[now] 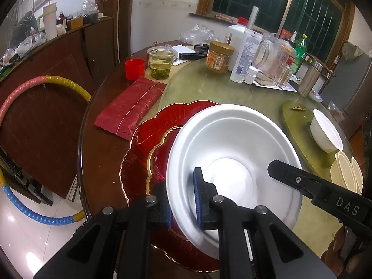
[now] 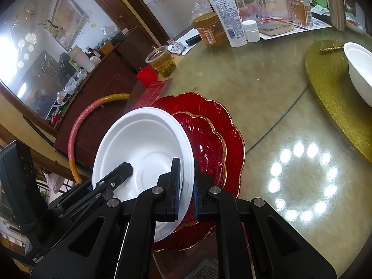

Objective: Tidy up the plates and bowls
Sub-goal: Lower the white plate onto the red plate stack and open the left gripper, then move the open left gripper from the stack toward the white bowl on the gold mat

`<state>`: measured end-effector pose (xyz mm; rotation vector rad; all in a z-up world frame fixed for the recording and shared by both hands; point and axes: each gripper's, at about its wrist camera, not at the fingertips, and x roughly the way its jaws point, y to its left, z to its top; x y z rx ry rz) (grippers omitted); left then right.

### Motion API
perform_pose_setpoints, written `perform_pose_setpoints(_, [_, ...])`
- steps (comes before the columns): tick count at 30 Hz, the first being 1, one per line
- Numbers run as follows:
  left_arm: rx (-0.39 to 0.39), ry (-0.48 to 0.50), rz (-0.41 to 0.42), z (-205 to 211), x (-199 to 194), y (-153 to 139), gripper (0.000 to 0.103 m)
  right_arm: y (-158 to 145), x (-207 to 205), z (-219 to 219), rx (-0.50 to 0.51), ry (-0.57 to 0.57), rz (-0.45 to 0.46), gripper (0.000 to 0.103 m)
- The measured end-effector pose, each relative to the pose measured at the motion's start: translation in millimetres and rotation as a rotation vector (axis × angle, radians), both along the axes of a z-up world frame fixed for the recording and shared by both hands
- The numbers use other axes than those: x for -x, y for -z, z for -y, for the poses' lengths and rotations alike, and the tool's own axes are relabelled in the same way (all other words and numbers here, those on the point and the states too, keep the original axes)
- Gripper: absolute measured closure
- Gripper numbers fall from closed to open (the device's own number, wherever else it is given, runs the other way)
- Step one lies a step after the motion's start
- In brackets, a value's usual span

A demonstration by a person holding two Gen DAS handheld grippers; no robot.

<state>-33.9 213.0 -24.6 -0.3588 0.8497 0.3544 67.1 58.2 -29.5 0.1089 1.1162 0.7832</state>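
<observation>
A white foam bowl (image 1: 232, 146) is held tilted above two stacked red glass plates with gold rims (image 1: 148, 139). My left gripper (image 1: 183, 202) is shut on the bowl's near rim, one pad inside and one outside. My right gripper (image 2: 187, 193) is shut on the bowl's (image 2: 144, 144) opposite rim; one of its fingers (image 1: 293, 176) shows inside the bowl in the left wrist view. The red plates (image 2: 218, 134) lie under the bowl at the table's near edge. A second white bowl (image 1: 325, 130) sits on a gold round mat (image 1: 297, 121); several cream plates (image 1: 346, 174) stand beside it.
The round table has a greenish glass turntable (image 1: 232, 88). At its back stand a tea cup (image 1: 160, 62), a red cup (image 1: 134, 68), a jar (image 1: 219, 57), a lotion bottle (image 1: 244, 53) and a glass jug (image 1: 272, 55). A red packet (image 1: 130, 107) lies left of the plates. A hoop (image 1: 28, 93) leans against a cabinet.
</observation>
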Motion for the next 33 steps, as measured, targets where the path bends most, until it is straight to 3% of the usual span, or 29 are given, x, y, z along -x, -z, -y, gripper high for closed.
perform_pose_setpoints(13, [-0.005,-0.016,0.009,0.0,-1.1,-0.2,0.088,0.5,-0.8,-2.8,0.011,0.002,0.0,0.094])
perform_pose_setpoints(27, [-0.028,-0.031,-0.034,0.9,-16.3,9.9,0.077,7.6,-12.0,-2.3,-0.008,0.005,-0.03,0.094])
perform_pose_setpoints(28, [-0.025,-0.033,-0.036,0.5,-16.8,10.3,0.076,8.1,-12.2,-2.4,-0.008,0.004,-0.031,0.094])
perform_pose_setpoints(30, [-0.009,-0.036,-0.035,-1.1,-16.9,10.4,0.059,9.8,-13.4,-2.6,-0.009,0.001,-0.04,0.094])
perform_pose_setpoints(33, [0.005,-0.049,-0.015,-1.8,-15.2,7.8,0.046,10.5,-12.7,-2.8,-0.005,0.0,-0.04,0.094])
